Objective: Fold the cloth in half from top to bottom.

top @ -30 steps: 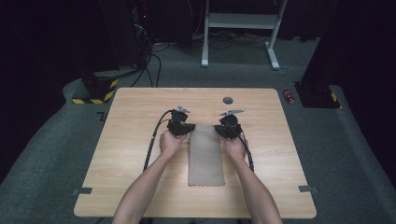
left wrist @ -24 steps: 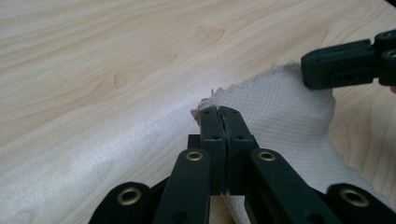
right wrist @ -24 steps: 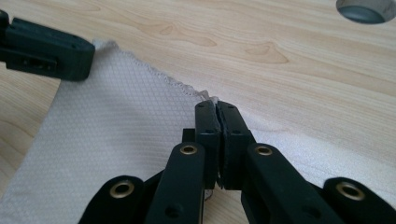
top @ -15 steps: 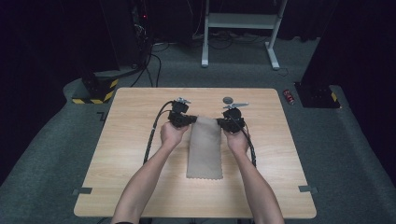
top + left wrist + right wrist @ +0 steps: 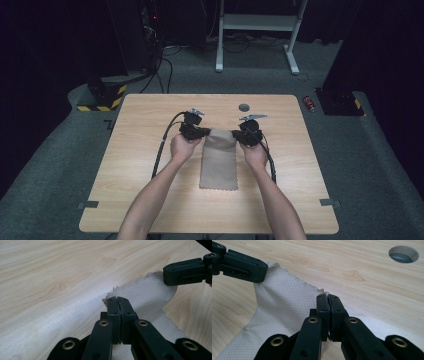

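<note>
A beige cloth (image 5: pixel 219 159) with a fine grid weave and zigzag edges lies lengthwise on the middle of the wooden table (image 5: pixel 140 115). My left gripper (image 5: pixel 202 132) is shut on the cloth's far left corner, and my right gripper (image 5: pixel 239 135) is shut on its far right corner. In the left gripper view the jaws (image 5: pixel 117 300) pinch the cloth (image 5: pixel 147 295) at its corner, with the other gripper (image 5: pixel 186 271) across the edge. In the right gripper view the jaws (image 5: pixel 328 297) clamp the cloth (image 5: pixel 284 297), and the other gripper (image 5: pixel 242 265) holds the opposite corner.
A round cable hole (image 5: pixel 244 107) sits in the table just beyond the grippers, shown also as a hole (image 5: pixel 403 254) in the right gripper view. A small red object (image 5: pixel 309 103) lies on the grey floor off the table's far right corner. A white desk frame (image 5: pixel 255 22) stands behind.
Both grippers have moved away from the person toward the far side of the table, drawing the cloth's far edge along with them. The jaws stay shut on the corners.
</note>
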Tool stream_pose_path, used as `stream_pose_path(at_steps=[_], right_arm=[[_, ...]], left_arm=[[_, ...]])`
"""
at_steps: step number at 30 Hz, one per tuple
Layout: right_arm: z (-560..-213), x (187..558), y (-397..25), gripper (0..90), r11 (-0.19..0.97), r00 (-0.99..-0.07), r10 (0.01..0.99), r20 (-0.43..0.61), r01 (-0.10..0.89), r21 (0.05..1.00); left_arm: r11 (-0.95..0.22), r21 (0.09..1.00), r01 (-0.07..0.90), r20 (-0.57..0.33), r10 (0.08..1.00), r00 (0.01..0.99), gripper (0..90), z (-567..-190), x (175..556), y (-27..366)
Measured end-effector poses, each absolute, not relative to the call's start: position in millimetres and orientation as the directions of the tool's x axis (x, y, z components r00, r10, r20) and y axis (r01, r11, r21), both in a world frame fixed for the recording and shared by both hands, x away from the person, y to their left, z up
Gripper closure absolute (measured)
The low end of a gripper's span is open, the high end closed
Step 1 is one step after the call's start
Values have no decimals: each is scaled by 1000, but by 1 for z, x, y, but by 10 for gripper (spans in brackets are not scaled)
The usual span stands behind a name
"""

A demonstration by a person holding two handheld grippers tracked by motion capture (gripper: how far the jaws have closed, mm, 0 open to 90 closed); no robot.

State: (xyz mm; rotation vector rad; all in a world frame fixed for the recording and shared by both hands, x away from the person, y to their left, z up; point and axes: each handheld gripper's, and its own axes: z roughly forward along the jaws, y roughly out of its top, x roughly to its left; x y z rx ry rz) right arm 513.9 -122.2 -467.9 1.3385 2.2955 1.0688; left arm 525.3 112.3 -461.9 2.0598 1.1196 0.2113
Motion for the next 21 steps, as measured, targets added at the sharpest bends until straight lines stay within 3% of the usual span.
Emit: stream_pose_path(at_steps=[21], right_arm=[[-494,500,-126,878,317,-555,815,166,666,676]], left_arm=[[-347,655,671,-234,752,617,884,-488,510,114]])
